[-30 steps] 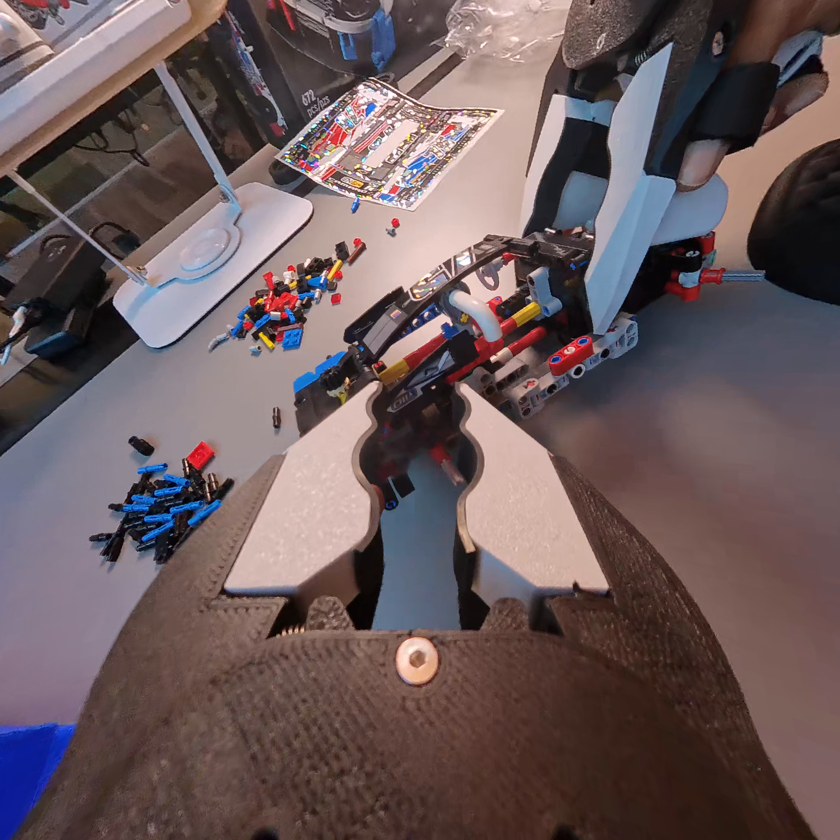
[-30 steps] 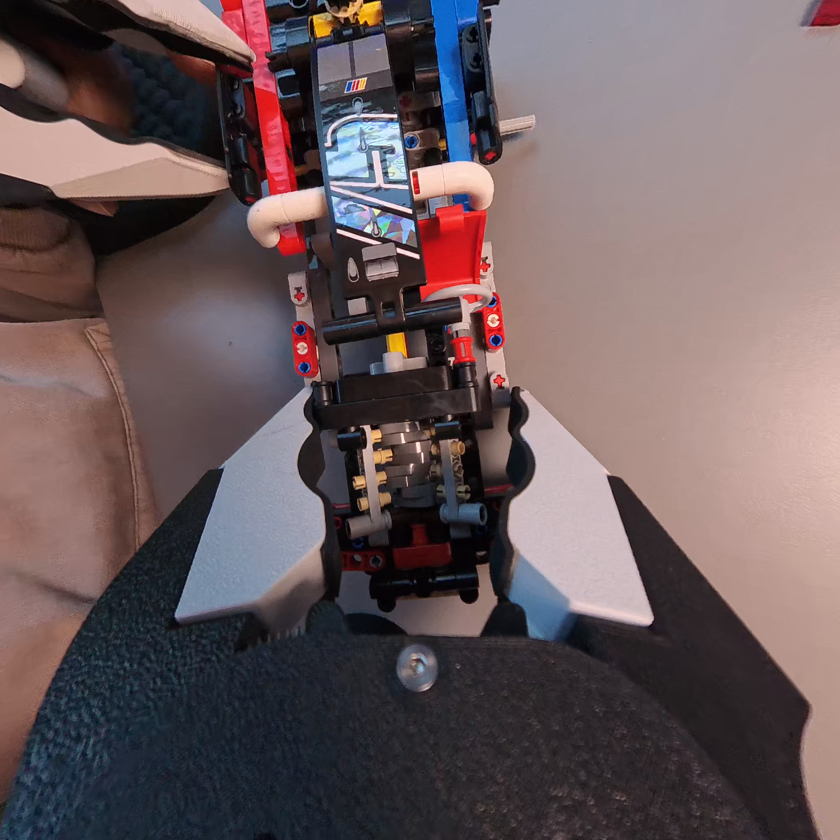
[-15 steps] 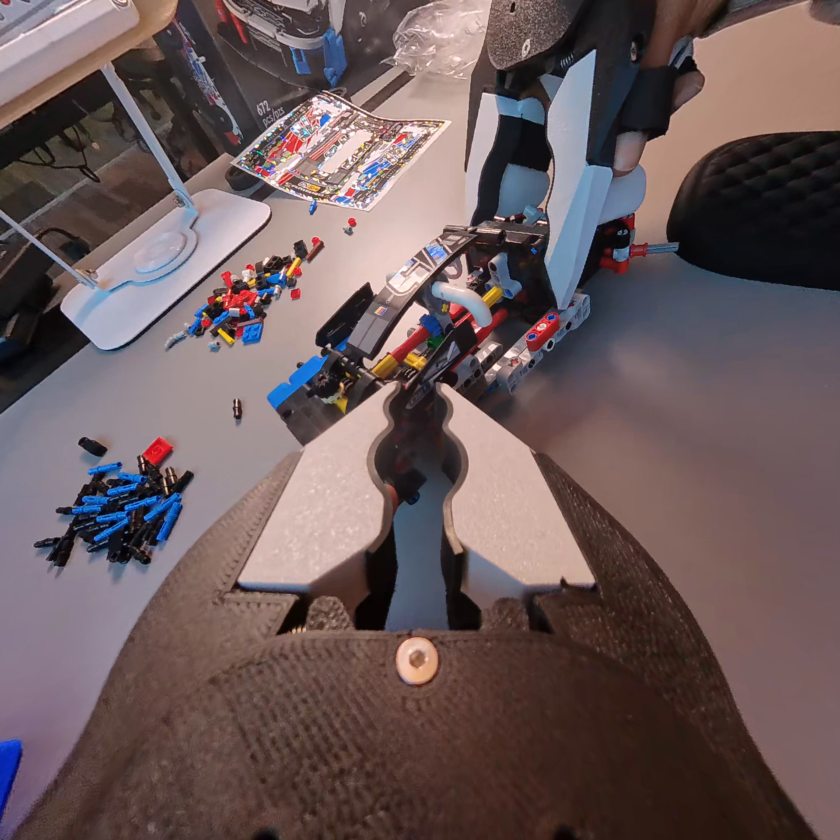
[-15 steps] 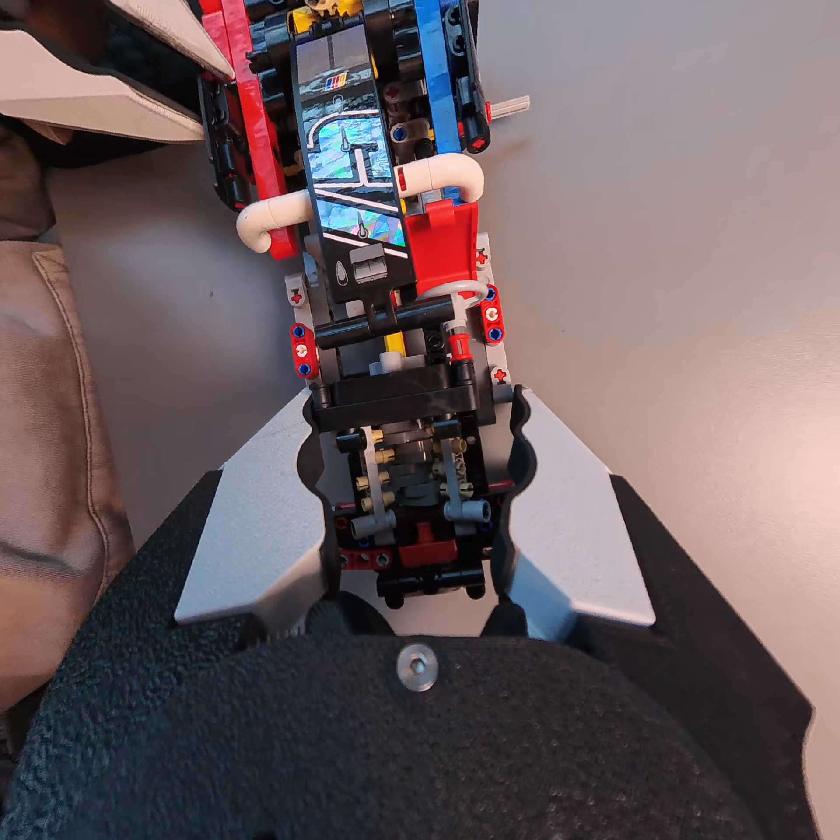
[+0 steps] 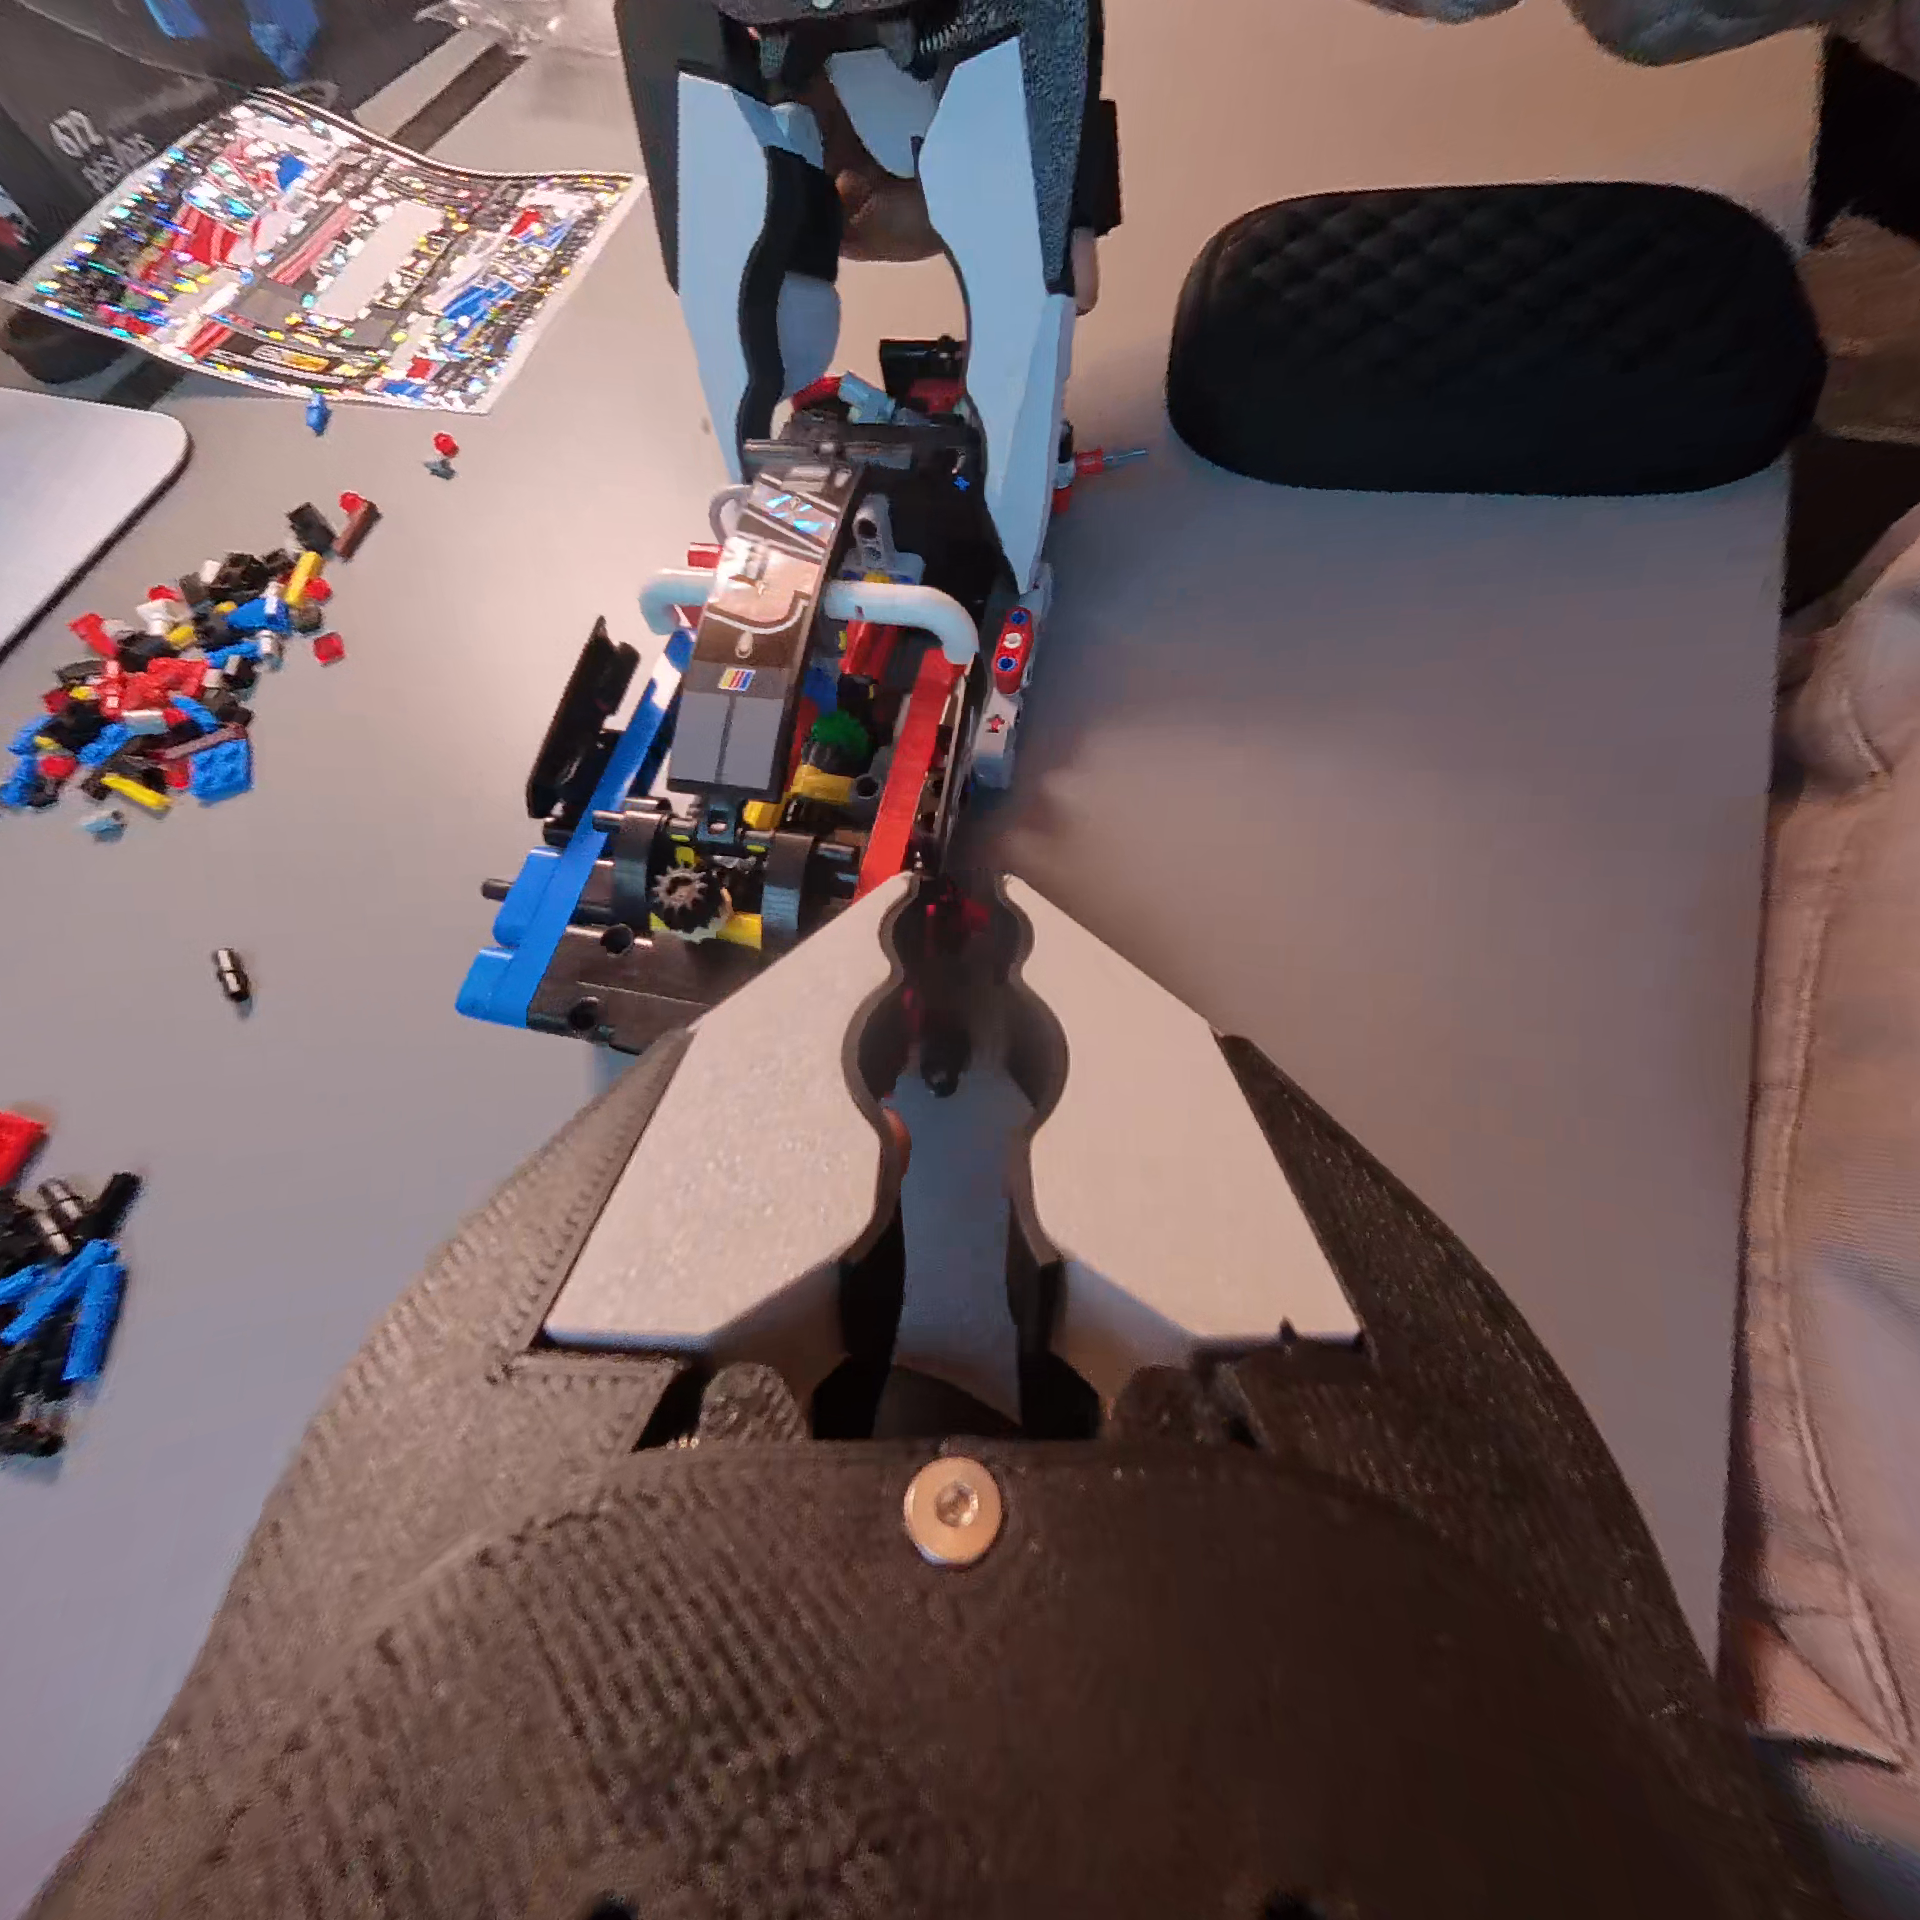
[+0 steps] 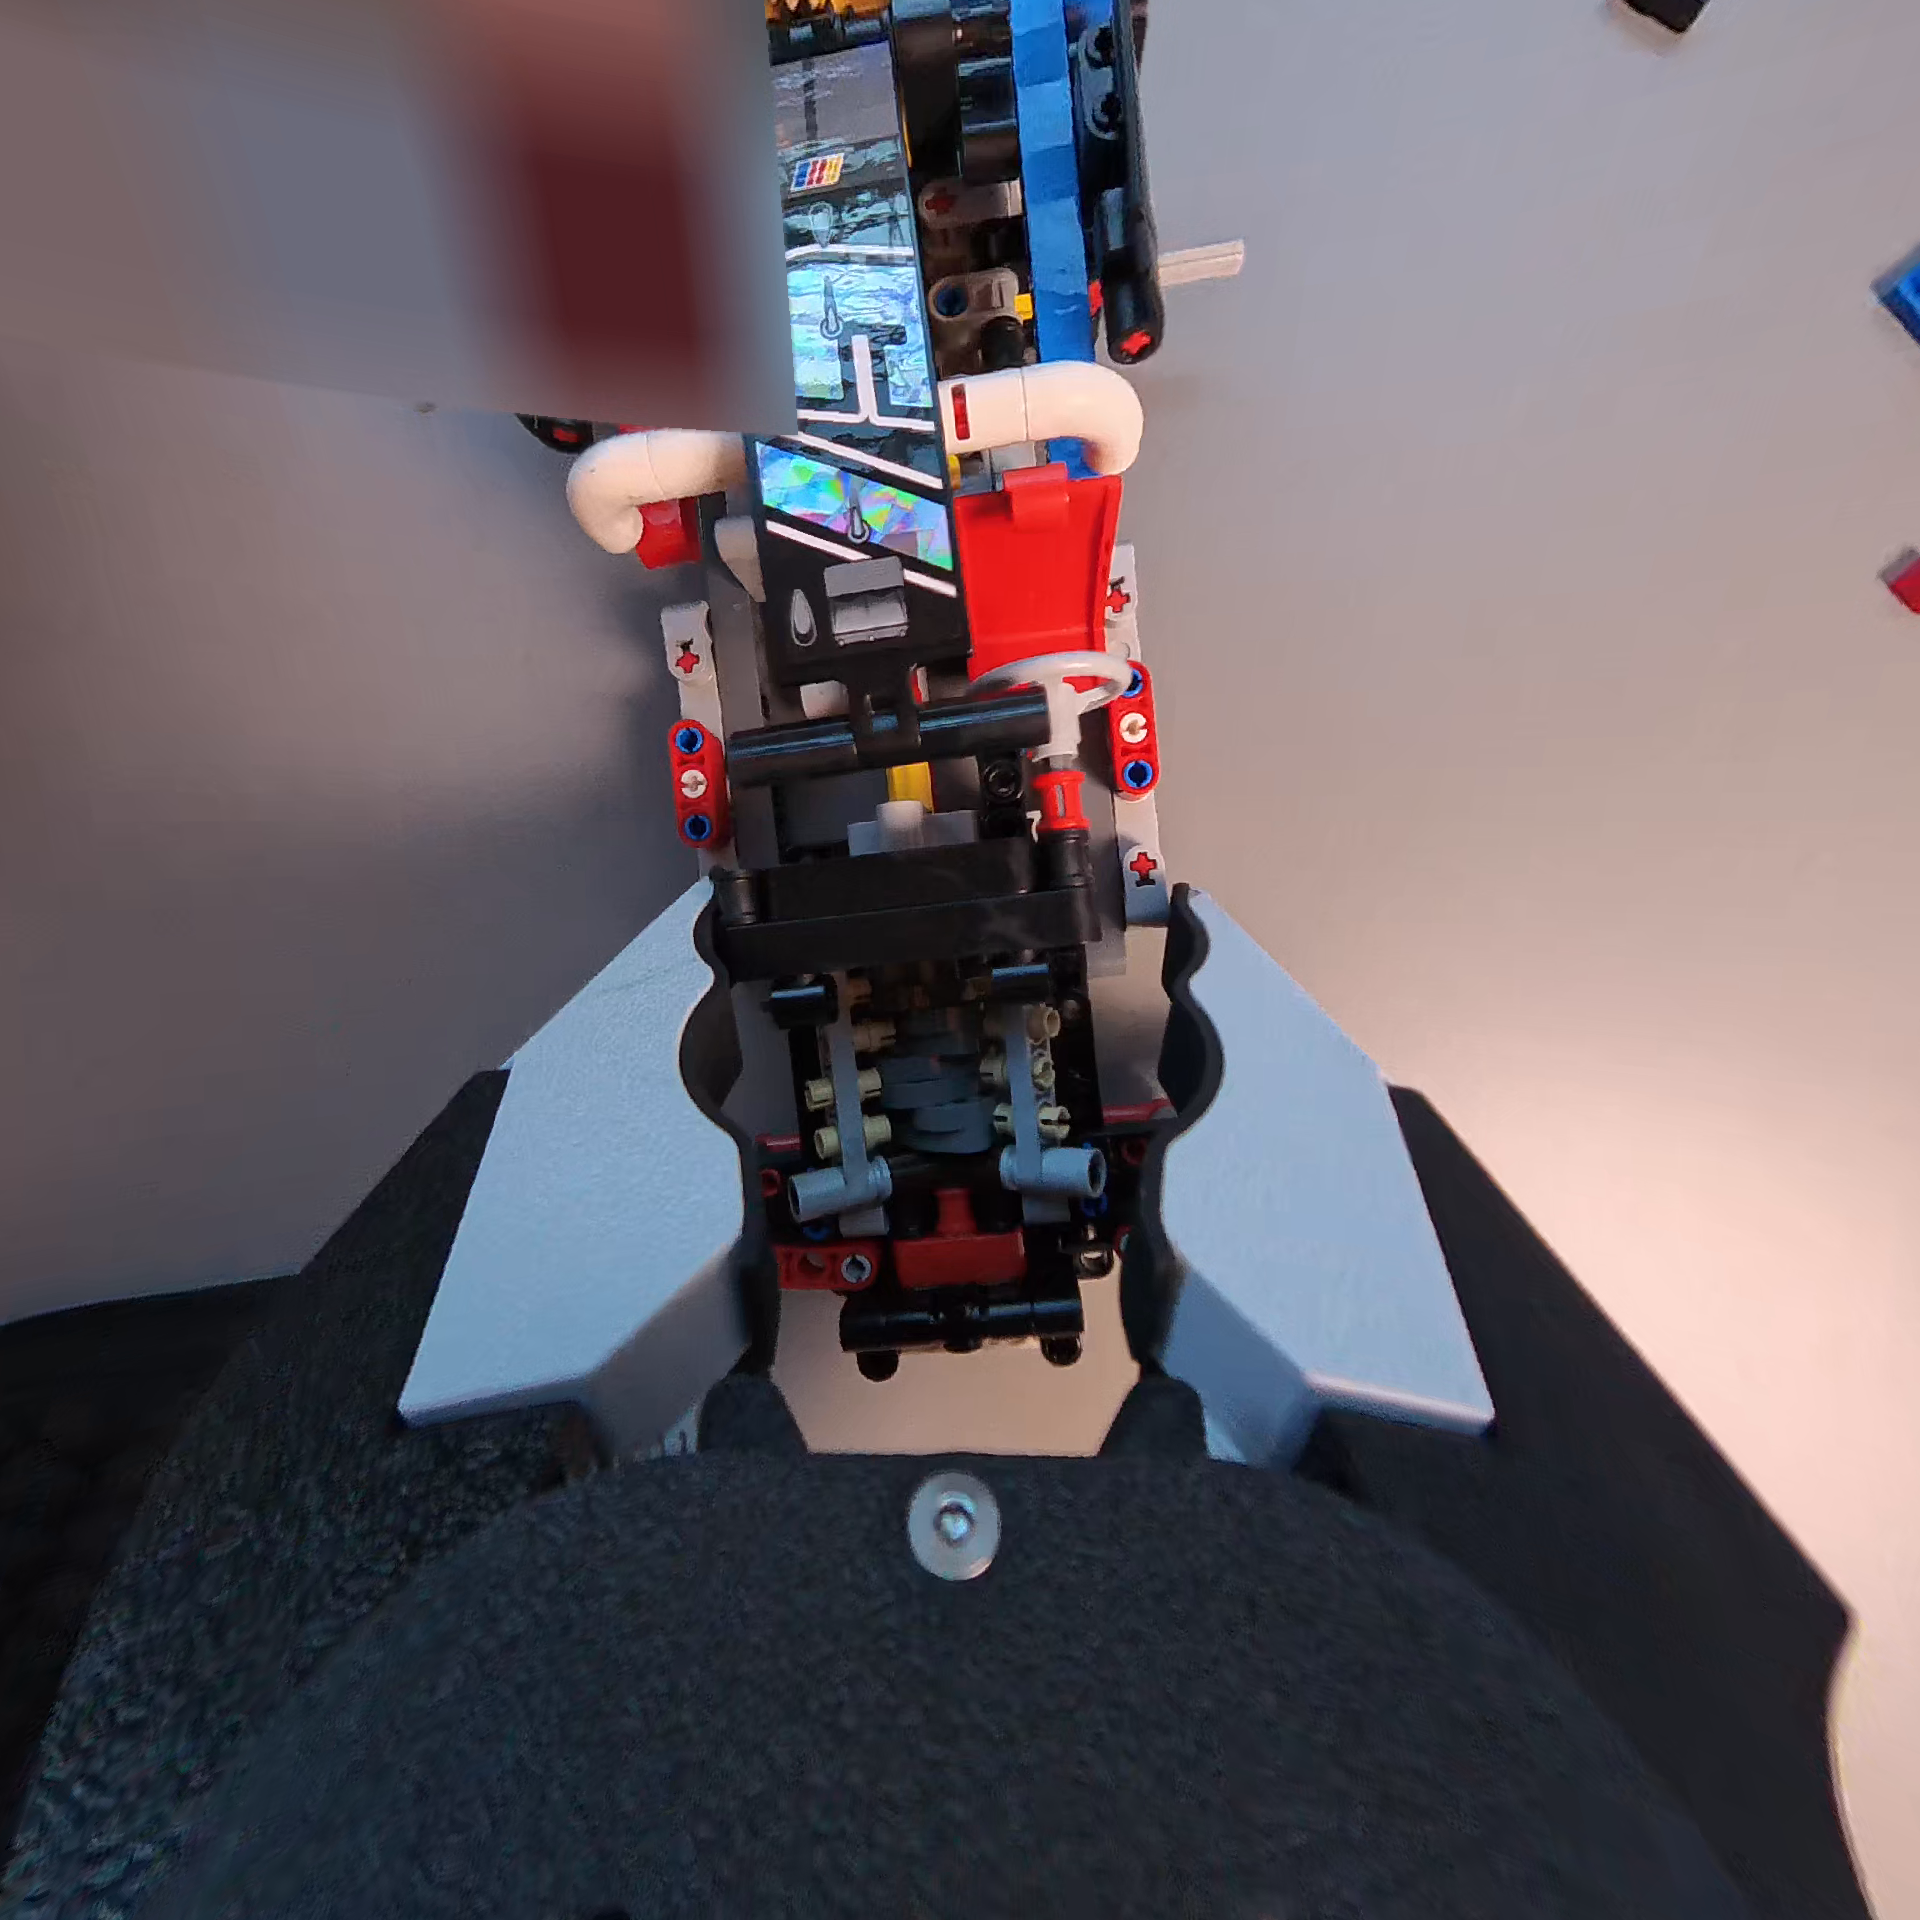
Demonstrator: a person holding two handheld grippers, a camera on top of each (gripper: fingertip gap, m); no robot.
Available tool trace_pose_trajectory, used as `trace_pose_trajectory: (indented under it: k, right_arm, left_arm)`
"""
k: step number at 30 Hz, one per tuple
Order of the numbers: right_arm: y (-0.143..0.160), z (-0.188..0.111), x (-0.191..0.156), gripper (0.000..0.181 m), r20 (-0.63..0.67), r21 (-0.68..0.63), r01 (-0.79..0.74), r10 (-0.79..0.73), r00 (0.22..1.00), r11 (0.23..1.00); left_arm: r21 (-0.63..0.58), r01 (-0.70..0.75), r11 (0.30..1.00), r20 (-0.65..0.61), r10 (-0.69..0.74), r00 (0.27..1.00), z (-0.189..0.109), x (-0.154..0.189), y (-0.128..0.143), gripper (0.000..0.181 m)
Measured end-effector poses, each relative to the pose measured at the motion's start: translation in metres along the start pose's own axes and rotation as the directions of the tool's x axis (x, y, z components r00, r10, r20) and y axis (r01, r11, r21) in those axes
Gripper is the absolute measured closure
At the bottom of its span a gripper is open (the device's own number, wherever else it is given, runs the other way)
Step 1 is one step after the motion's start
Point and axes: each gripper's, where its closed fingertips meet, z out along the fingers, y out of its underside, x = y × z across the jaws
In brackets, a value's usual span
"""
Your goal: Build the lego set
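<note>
The model [image 5: 790, 727] lies flat on the table [image 5: 1351, 883], its long axis running straight between the two grippers. Right gripper [image 6: 940, 1049] clamps one end, fingers closed on both flanks. Left gripper [image 5: 951, 971] meets the opposite end at the red beam [image 5: 904, 769], fingers narrowed about a small dark-red part there; actual grip cannot be judged. Loose parts [image 5: 156, 696] lie to the left gripper's left.

Left tool [image 5: 951, 904] now narrower, at model's [image 5: 790, 727] red side.

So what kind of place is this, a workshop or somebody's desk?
It looks like an office or hobby desk: a plain grey table holding a half-built lego car, heaps of loose lego pieces, a shiny sticker sheet and a black padded rest.
</note>
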Motion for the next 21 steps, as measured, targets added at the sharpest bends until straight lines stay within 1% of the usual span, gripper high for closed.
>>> trace_pose_trajectory:
  k: [1, 3, 5, 8, 10, 12, 13, 15, 17, 19, 21]
  right_arm:
    - [0.0, 0.0, 0.0, 0.101, 0.003, -0.003, 0.022, -0.022, 1.0, 1.0]
    - [0.0, -0.002, 0.002, 0.102, 0.011, -0.026, 0.069, -0.069, 0.998, 0.997]
    - [0.001, -0.004, 0.004, 0.103, 0.022, -0.062, 0.121, -0.12, 0.993, 0.991]
    - [0.001, -0.007, 0.016, 0.105, 0.011, -0.127, 0.182, -0.182, 0.983, 0.975]
    - [0.0, -0.011, 0.033, 0.101, -0.053, -0.189, 0.206, -0.219, 0.974, 0.96]
    - [-0.003, -0.02, 0.051, 0.104, -0.14, -0.222, 0.22, -0.255, 0.957, 0.95]
    - [-0.008, -0.026, 0.057, 0.106, -0.18, -0.197, 0.207, -0.243, 0.953, 0.958]
    - [-0.02, -0.043, 0.058, 0.109, -0.247, -0.113, 0.174, -0.197, 0.949, 0.978]
    - [-0.03, -0.059, 0.046, 0.114, -0.295, 0.011, 0.144, -0.134, 0.946, 0.99]
    - [-0.037, -0.065, 0.022, 0.129, -0.284, 0.151, 0.08, -0.034, 0.958, 0.985]
    - [-0.036, -0.057, -0.012, 0.136, -0.206, 0.247, 0.003, 0.049, 0.977, 0.969]
  left_arm:
    - [0.011, 0.016, 1.0, -0.04, -0.015, 0.999, -0.003, 0.001, 0.0, 0.165]
    - [0.037, 0.021, 0.999, -0.075, -0.018, 0.997, -0.011, -0.004, 0.001, 0.155]
    - [0.073, 0.032, 0.997, -0.06, -0.028, 0.998, -0.019, -0.019, -0.001, 0.15]
    - [0.114, 0.128, 0.985, -0.058, -0.122, 0.991, -0.021, -0.047, -0.003, 0.131]
    - [0.083, 0.155, 0.984, -0.103, -0.147, 0.984, -0.013, -0.053, 0.003, 0.114]
    - [0.028, 0.152, 0.988, -0.137, -0.146, 0.98, 0.0, -0.05, 0.011, 0.104]
    - [0.032, 0.152, 0.988, -0.14, -0.146, 0.979, 0.003, -0.049, 0.009, 0.103]
    - [0.03, 0.13, 0.991, -0.108, -0.126, 0.986, 0.005, -0.049, 0.007, 0.104]
    - [0.032, 0.125, 0.992, -0.086, -0.121, 0.989, 0.005, -0.046, 0.006, 0.105]
    - [0.034, 0.124, 0.992, -0.082, -0.121, 0.989, 0.003, -0.04, 0.007, 0.106]
    - [0.033, 0.095, 0.995, -0.084, -0.092, 0.992, 0.001, -0.034, 0.009, 0.108]
